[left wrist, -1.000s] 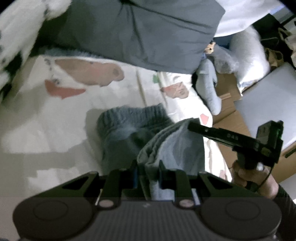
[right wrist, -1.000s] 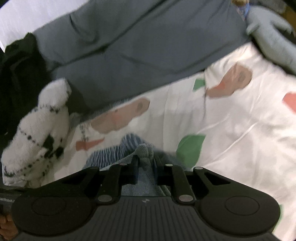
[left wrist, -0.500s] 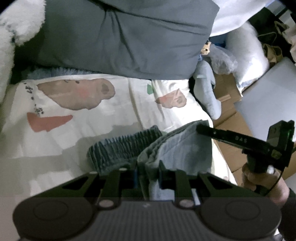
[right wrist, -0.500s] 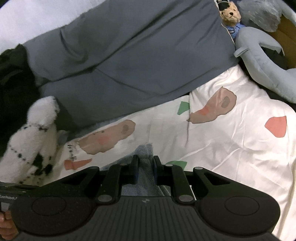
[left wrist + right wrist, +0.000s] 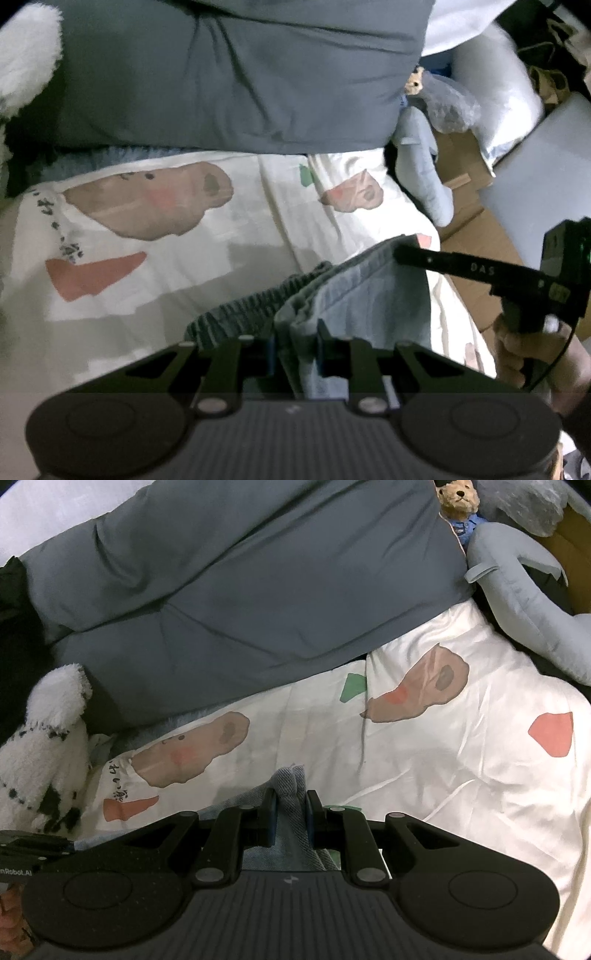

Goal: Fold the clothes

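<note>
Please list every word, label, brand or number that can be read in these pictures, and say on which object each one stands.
"D A S": on the black finger of the right gripper, left wrist view.
"nRobot.AI": on the left gripper's body, cut off at the picture's edge, right wrist view.
Dark characters on the bedsheet beside the brown print: too blurred to read.

Two grippers: left gripper (image 5: 295,350), right gripper (image 5: 290,818). One blue denim garment (image 5: 369,295), with one ribbed waistband (image 5: 251,310). One white printed bedsheet (image 5: 443,775). One grey-blue duvet (image 5: 258,590). One white plush with black spots (image 5: 40,746). One small teddy bear (image 5: 458,496). One pale blue plush (image 5: 524,602). One hand visible (image 5: 524,354).
</note>
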